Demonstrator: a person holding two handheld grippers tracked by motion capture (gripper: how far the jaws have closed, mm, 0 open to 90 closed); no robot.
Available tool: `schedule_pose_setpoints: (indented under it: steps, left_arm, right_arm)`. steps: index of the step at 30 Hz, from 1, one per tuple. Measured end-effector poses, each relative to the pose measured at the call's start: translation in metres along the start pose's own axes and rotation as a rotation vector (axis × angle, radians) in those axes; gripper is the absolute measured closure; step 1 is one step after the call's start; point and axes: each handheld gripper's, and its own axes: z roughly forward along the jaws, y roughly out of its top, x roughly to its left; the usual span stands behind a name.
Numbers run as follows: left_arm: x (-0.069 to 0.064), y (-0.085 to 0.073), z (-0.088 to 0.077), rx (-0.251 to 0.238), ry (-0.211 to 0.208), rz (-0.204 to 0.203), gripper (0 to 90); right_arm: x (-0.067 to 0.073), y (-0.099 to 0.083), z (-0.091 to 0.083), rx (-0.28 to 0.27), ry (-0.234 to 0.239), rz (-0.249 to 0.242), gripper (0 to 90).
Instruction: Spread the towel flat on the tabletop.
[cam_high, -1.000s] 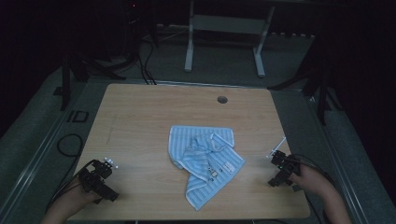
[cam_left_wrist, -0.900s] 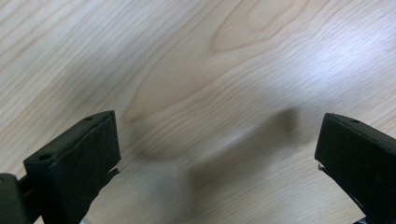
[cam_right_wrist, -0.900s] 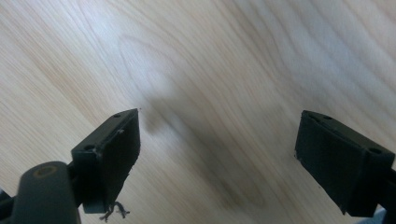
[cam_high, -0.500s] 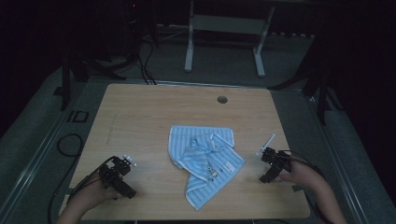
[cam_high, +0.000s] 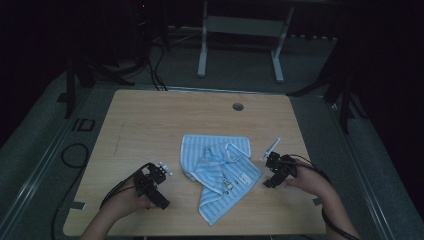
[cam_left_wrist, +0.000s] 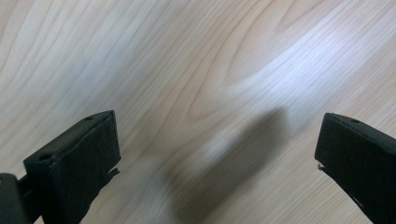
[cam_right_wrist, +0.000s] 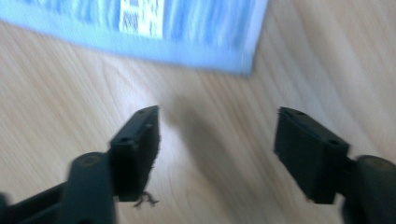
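A crumpled blue-and-white striped towel (cam_high: 220, 169) lies near the middle of the wooden table (cam_high: 165, 120). My left gripper (cam_high: 161, 172) hovers over bare wood just left of the towel, jaws wide open with nothing between them (cam_left_wrist: 217, 149). My right gripper (cam_high: 269, 172) is at the towel's right edge. Its jaws have just been closing but still stand apart with only table between them (cam_right_wrist: 217, 140). In the right gripper view the towel's corner (cam_right_wrist: 233, 56) lies a short way ahead of the fingertips, with a patterned label (cam_right_wrist: 142, 16) farther along.
A round cable hole (cam_high: 238, 106) sits near the table's far edge. A white metal frame (cam_high: 240, 30) stands on the floor beyond the table. Cables (cam_high: 75, 155) run along the floor at the left. Bare wood surrounds the towel.
Both hands have moved inward toward the towel, the left one to the right and the right one to the left. The towel has not moved.
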Motion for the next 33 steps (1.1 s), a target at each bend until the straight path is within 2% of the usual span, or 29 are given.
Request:
schedule_pose_setpoints:
  steps: [9,11,12,13,14,18,20,22,24,26,28,30,33]
  left_arm:
    - [-0.028,0.032,0.005,-0.013,-0.005,0.086,0.0]
    - [-0.030,0.034,0.006,-0.017,-0.004,0.088,0.0]
    - [-0.037,0.041,0.006,-0.027,-0.007,0.106,0.0]
    - [-0.040,0.045,0.006,-0.030,-0.009,0.115,0.0]
    - [-0.044,0.048,0.006,-0.033,-0.004,0.124,0.0]
    - [-0.055,0.060,0.004,-0.061,-0.034,0.157,0.0]
    - [-0.060,0.066,0.004,-0.075,-0.030,0.173,0.0]
    - [-0.064,0.070,0.003,-0.090,-0.024,0.176,5.4]
    - [-0.068,0.075,0.003,-0.099,-0.015,0.189,6.0]
    - [-0.074,0.078,0.003,-0.112,-0.027,0.207,8.0]
    - [-0.080,0.082,0.004,-0.132,-0.037,0.221,14.3]
    - [-0.086,0.087,0.006,-0.139,-0.047,0.240,14.4]
    - [-0.093,0.094,0.012,-0.158,-0.050,0.241,14.4]
  right_arm:
    - [0.011,0.032,0.001,-0.035,-0.013,-0.075,43.0]
    - [0.013,0.037,0.001,-0.049,-0.017,-0.087,44.8]
    - [0.014,0.040,0.000,-0.057,-0.017,-0.091,45.3]
    - [0.017,0.049,-0.001,-0.077,-0.017,-0.109,46.3]
    - [0.018,0.053,-0.001,-0.084,-0.016,-0.111,46.6]
    - [0.020,0.067,0.000,-0.131,-0.023,-0.132,48.8]
    - [0.021,0.073,0.000,-0.153,-0.024,-0.138,49.7]
    - [0.022,0.079,0.000,-0.162,-0.027,-0.138,50.6]
    - [0.023,0.084,0.002,-0.177,-0.027,-0.141,51.7]
    - [0.023,0.089,0.002,-0.190,-0.024,-0.150,52.3]
    - [0.024,0.093,0.003,-0.201,-0.020,-0.156,55.0]
    - [0.026,0.096,0.005,-0.203,-0.011,-0.159,55.6]
    - [0.026,0.100,0.010,-0.200,-0.008,-0.159,59.6]
